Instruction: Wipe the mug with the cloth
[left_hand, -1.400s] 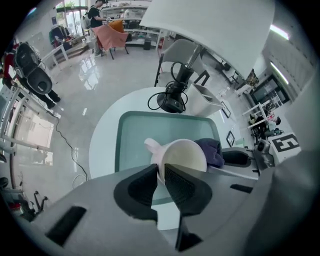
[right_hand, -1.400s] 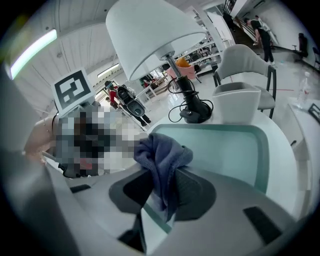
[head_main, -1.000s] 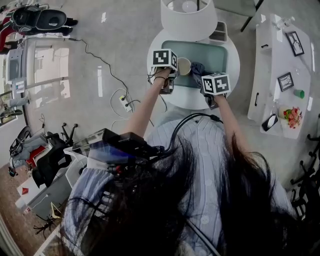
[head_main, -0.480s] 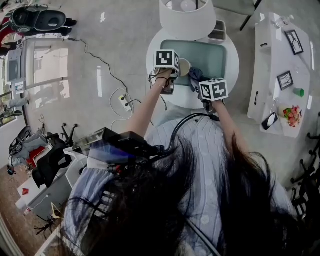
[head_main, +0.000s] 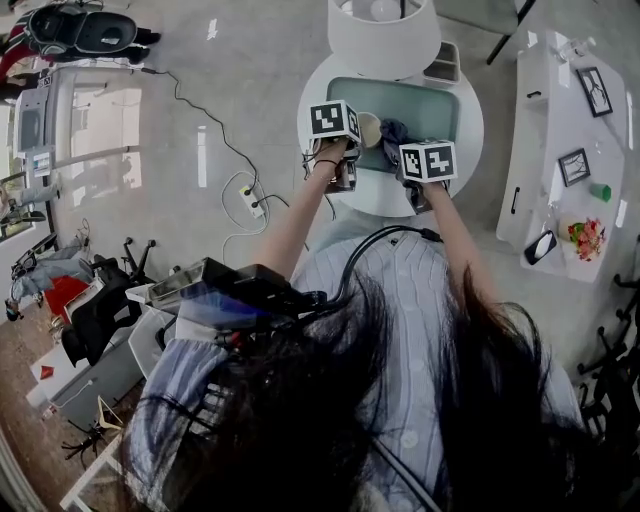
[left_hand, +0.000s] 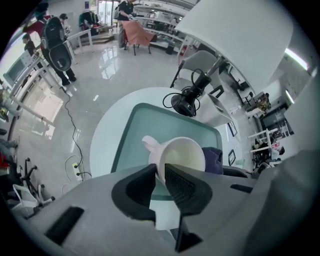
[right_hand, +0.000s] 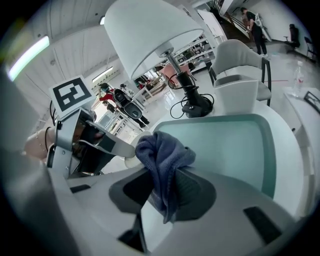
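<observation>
On the far left, a black wire (head_main: 195, 110) snakes over the shiny floor. Next comes the left gripper (left_hand: 161, 175). Its own view shows its jaws squeezed on the thin wall of the mug (left_hand: 184, 157). The mug is smooth, cream and tipped, and its handle pokes left. It is over a blue-green mat (left_hand: 131, 131) on a round white table (head_main: 385, 203). Just beside the mug is the cloth (right_hand: 162, 152), soft, dark blue and bunched up. The right gripper (right_hand: 161, 176) clamps it, and a loose end hangs down. From above, mug and cloth are only small spots, and the grips do not show. A big white lamp (head_main: 383, 35) hides the table's back.
</observation>
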